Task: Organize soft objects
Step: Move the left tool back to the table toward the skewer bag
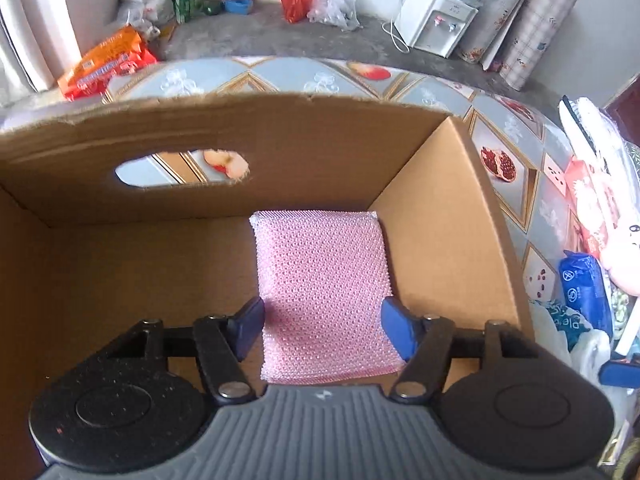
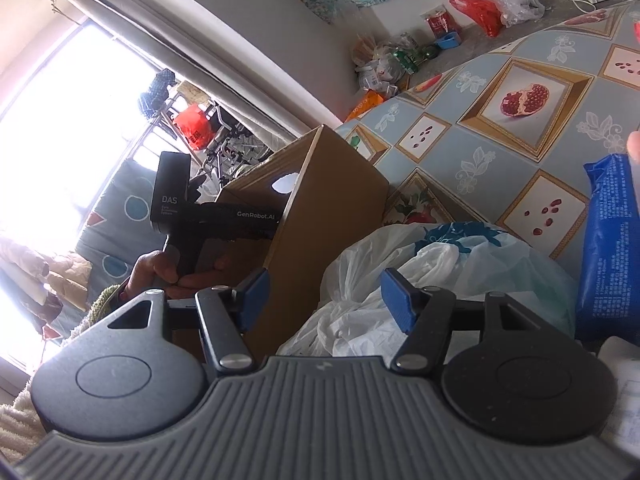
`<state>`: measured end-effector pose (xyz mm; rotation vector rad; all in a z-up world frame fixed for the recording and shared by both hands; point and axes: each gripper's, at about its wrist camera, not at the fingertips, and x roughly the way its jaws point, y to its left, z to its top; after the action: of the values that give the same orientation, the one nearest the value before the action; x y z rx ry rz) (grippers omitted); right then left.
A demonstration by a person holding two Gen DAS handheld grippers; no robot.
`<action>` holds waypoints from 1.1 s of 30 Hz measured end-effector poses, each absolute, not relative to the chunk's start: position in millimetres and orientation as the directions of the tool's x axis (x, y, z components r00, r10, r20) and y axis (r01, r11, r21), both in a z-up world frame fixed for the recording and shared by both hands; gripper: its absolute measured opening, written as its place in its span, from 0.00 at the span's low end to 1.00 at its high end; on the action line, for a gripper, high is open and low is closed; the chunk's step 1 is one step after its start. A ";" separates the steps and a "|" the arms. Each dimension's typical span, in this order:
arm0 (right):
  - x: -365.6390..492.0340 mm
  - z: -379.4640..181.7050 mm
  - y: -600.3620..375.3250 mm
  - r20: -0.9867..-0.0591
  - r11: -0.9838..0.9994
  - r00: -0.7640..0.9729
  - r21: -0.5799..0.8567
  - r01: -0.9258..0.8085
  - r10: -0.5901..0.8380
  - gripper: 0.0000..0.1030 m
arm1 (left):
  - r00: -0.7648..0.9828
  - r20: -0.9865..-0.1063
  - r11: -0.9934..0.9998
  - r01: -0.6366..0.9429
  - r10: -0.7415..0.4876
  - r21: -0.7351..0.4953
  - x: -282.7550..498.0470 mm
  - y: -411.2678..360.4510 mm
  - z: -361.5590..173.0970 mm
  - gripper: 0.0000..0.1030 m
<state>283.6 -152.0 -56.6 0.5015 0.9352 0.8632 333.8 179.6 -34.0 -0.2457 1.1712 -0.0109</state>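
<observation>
Below the left wrist camera, at the lower centre of the frame, the left gripper (image 1: 323,326) points steeply down into the cardboard box (image 1: 436,232). Its blue jaws stand apart, one on each side of the pink sponge (image 1: 320,280). The left jaw sits at the sponge's edge and the right one appears just clear of it, so I judge the sponge not squeezed but lying loose on the box floor. The sponge is a soft rectangular pad with a knobbly, shiny mesh skin. Its long axis runs straight away from the jaws toward the far wall, and it lies close beside the box's right wall. That far wall is plain brown corrugated board with a ragged top edge and an oval handle hole at the upper left. Past the box, at the right edge, soft things wait on the fruit-patterned surface (image 1: 504,128), among them a blue pack (image 1: 584,288).

Across the right wrist view, the right gripper (image 2: 324,300) occupies the lower centre with its jaws apart and nothing between them. Straight ahead lies a crumpled plastic bag (image 2: 400,280), thin, white and crinkly. The blue pack (image 2: 608,256) stands at the right edge, smooth and printed. At centre left the box (image 2: 320,200) shows its outer side, with a hand (image 2: 168,272) holding the other gripper's handle. The right gripper is clearly nearer the bag.
</observation>
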 end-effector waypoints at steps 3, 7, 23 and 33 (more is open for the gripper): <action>275.8 -45.8 -166.7 -0.469 0.587 0.355 0.694 -0.418 0.808 0.60 | 0.427 -0.898 0.975 -0.132 -0.106 -0.178 323.4 176.8 -20.2 0.80; 254.5 -20.3 -201.3 -0.430 0.616 0.460 0.670 -0.414 0.777 0.61 | 0.487 -0.870 0.975 -0.140 -0.085 -0.174 300.2 174.0 8.2 0.82; 76.7 8.4 -352.3 -0.299 0.778 0.802 0.555 -0.295 0.517 0.76 | 0.810 -0.554 0.981 0.142 -0.190 -0.130 102.1 43.1 109.4 0.90; 64.5 -91.1 -364.4 -0.459 0.843 0.794 0.525 -0.120 0.399 0.75 | 0.737 -0.562 0.926 0.325 -0.375 -0.191 67.7 -66.1 30.0 0.83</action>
<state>64.5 -364.4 -91.1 0.4987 0.5931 0.2914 67.7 -66.1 30.0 -0.0826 0.6345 -0.3842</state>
